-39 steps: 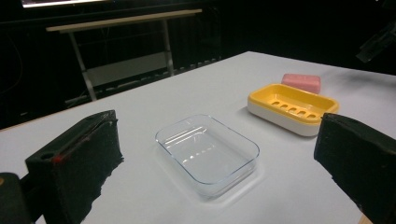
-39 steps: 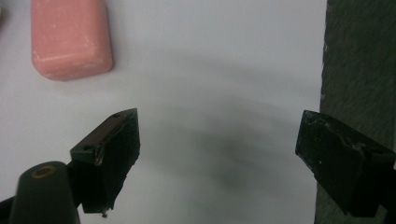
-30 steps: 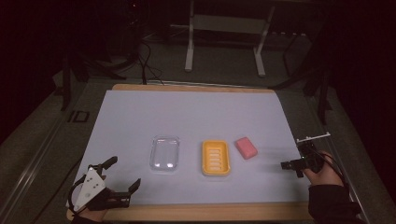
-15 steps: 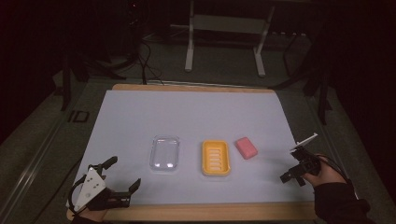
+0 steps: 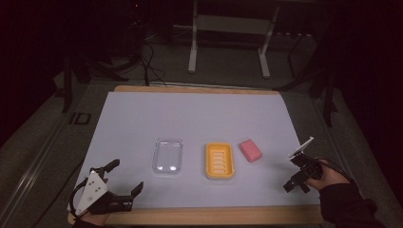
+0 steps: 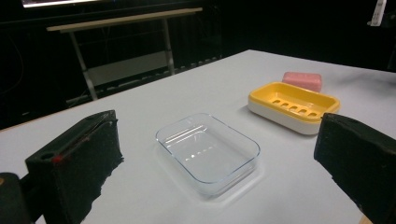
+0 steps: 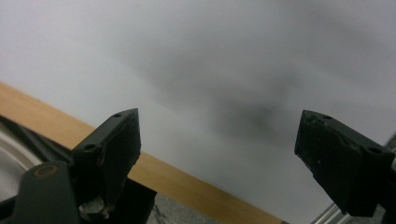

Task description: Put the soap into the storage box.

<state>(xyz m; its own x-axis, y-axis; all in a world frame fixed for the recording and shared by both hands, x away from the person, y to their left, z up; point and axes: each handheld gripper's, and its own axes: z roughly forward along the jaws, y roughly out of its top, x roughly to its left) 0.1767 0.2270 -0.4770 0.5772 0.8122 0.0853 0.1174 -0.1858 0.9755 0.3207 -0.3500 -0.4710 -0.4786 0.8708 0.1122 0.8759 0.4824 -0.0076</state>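
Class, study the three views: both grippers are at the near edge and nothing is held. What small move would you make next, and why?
Probably bring the right gripper toward the pink soap bar and level it. It is the nearer gripper, open and empty, and its own view faces the bare white table rather than any object. The soap lies loose beside the empty yellow soap dish.

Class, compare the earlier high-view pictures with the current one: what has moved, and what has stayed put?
The right gripper has dropped back toward the table's near edge and tilted, jaws open and empty. The left gripper, clear tray, yellow soap dish and pink soap stayed in place.
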